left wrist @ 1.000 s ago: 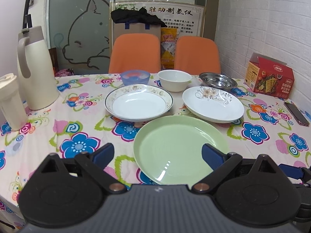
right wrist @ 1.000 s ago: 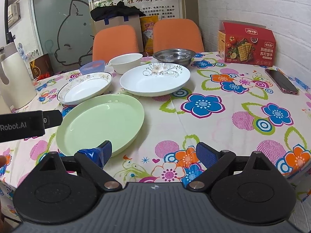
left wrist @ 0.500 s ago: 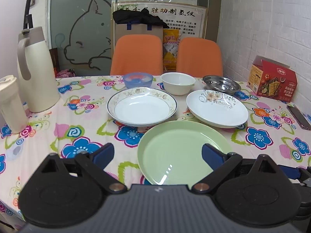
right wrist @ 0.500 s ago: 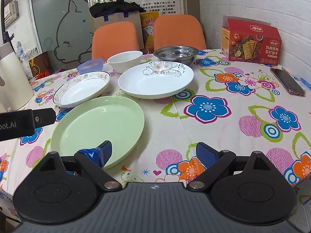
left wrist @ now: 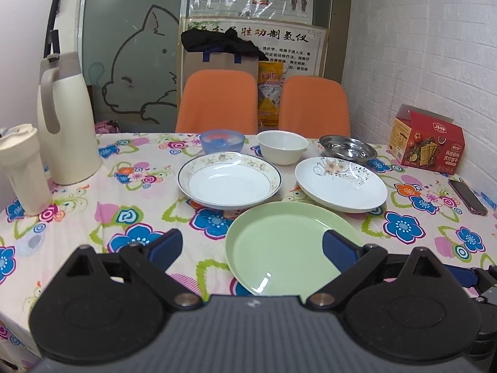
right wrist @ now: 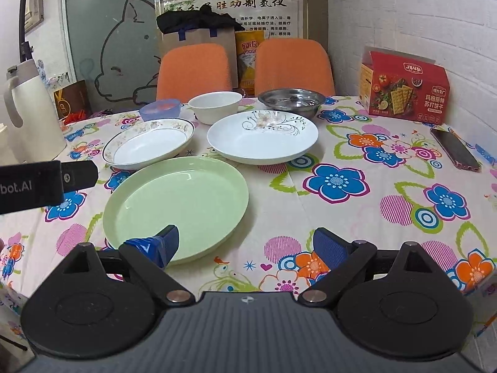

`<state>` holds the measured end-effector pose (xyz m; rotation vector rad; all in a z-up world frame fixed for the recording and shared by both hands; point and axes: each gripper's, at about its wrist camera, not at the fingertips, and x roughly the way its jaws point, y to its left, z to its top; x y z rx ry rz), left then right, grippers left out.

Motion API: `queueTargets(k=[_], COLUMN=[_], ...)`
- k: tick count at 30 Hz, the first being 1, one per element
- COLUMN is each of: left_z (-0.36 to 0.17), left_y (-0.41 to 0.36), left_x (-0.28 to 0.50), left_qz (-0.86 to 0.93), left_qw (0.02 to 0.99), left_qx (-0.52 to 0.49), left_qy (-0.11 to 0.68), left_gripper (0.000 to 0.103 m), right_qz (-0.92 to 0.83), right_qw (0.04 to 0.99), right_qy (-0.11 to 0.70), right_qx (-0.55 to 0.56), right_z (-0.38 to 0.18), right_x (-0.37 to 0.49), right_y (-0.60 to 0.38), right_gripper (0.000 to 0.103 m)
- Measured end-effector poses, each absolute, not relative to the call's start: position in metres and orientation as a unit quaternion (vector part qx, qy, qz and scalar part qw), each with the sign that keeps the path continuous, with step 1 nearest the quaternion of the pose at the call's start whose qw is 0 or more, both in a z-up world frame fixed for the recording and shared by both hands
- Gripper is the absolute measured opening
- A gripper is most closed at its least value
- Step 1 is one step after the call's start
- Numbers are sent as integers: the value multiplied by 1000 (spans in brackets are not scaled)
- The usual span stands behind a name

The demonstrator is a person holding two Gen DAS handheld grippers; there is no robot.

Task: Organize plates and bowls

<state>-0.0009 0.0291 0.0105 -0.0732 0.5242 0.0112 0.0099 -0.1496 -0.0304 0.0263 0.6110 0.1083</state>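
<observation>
A green plate (left wrist: pixel 285 245) (right wrist: pixel 177 205) lies nearest on the flowered tablecloth. Behind it sit a gold-rimmed white plate (left wrist: pixel 230 180) (right wrist: pixel 149 146) and a white plate with a flower motif (left wrist: pixel 340 183) (right wrist: pixel 262 136). Further back stand a blue bowl (left wrist: pixel 222 140) (right wrist: pixel 160 108), a white bowl (left wrist: pixel 282 147) (right wrist: pixel 215 105) and a steel bowl (left wrist: pixel 348 149) (right wrist: pixel 292 101). My left gripper (left wrist: pixel 250 248) is open above the green plate's near edge. My right gripper (right wrist: pixel 245 244) is open and empty, its left finger over the green plate's near rim.
A cream thermos jug (left wrist: pixel 66 118) and a cream cup (left wrist: pixel 23 171) stand at the left. A red cracker box (right wrist: pixel 403 88) and a phone (right wrist: pixel 455 149) lie at the right by the brick wall. Two orange chairs (left wrist: pixel 217 102) stand behind the table.
Both grippers have drawn back and risen slightly, so the dishes look a little farther away. Both stay open. No dish has moved.
</observation>
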Motion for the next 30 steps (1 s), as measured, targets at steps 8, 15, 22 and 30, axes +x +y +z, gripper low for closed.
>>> queueTargets(k=[8,15,22,30], left_z=[1,-3,-9,-31], left_y=[34,39,49,78], left_x=[17,42,63,86], left_qz=[11,15,15,-5], left_qw=[960,955,948,929], left_qx=[-41,-42,-31,-69], left_qy=[277,293,317,362], left_gripper=[96,96,96,96], right_qz=[55,55,63,70], right_qw=[950,945,943,939], right_qy=[309,322,328,337], right_qx=[8,11,6,-27], right_z=[-37,-42,-40,-50], right_x=[15,34,55,76], right_y=[-144,-143,-140,-139], right_gripper=[81,81,81,81])
